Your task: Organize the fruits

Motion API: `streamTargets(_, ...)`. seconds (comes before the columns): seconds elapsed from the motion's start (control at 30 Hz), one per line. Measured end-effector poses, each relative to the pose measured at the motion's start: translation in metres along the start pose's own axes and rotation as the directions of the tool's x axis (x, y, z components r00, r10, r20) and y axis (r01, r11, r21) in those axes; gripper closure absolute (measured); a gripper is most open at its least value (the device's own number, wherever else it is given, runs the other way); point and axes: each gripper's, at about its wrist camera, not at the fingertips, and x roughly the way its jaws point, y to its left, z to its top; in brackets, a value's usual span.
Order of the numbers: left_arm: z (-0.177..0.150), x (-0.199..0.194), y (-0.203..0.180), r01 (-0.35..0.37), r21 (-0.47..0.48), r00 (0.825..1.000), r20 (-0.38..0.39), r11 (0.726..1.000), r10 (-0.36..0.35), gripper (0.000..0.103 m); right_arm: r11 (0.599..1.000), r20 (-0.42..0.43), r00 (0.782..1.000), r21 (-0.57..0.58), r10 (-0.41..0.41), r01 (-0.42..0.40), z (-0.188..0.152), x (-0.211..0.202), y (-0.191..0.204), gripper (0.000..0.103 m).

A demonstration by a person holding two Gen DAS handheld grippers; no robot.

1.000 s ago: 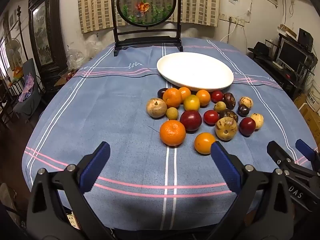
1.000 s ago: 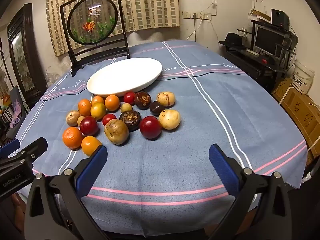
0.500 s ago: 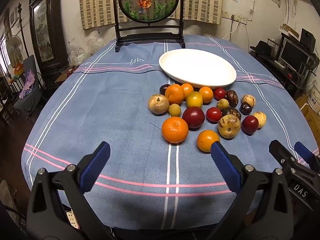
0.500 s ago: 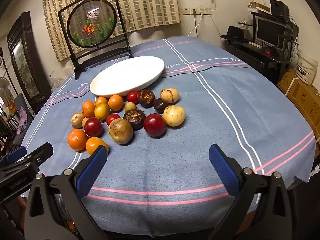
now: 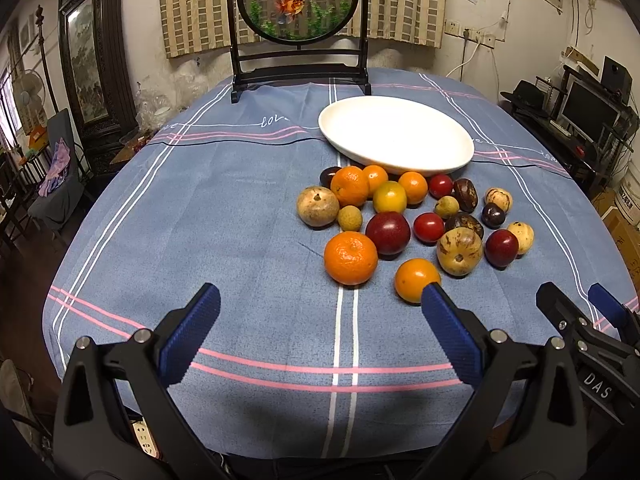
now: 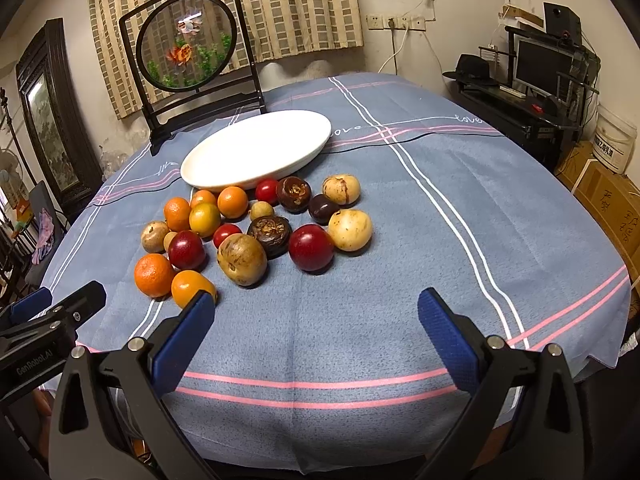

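Both claws hover wide open and empty above the near edge of a table covered by a blue cloth (image 5: 224,208) with white and pink stripes. On the left, the left gripper (image 5: 320,328) has its two blue-padded fingers (image 5: 188,336) spread apart, holding nothing; the tip of its right finger overlaps, in this view, the nearest small orange (image 5: 412,278). I cannot tell whether they touch. Just left of that fruit sits a larger mandarin (image 5: 351,258) on the white centre stripes.

Moving right, the fruits (image 6: 256,224) lie in a loose cluster on the cloth, in the middle of the table, between the grippers and a white oval plate (image 6: 256,148). The plate has no fruit on it. The cluster holds oranges and a yellow citrus on its left side, a brown round fruit (image 5: 318,206) at the far left edge, dark red plums and small red tomatoes in the middle, and dark brown and pale speckled fruits toward the right. Several of them touch one another; the farthest ones lie just beside the plate's near rim.

Behind the plate stands a round goldfish screen (image 5: 298,0) in a dark frame.

On the right, the right gripper (image 6: 316,328) also has its blue fingers spread apart and grips nothing, with bare cloth between them. A pale yellow fruit (image 6: 351,230) marks the cluster's right edge.
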Motion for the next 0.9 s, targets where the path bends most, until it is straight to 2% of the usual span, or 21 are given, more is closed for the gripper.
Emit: streamTargets(0.9,-0.0023,0.0027,-0.0010,0.001,0.003,1.000,-0.006,1.000,-0.001,0.002,1.000,-0.014,1.000,-0.009,0.003,-0.003,-0.0017,0.0014,0.0000,0.001)
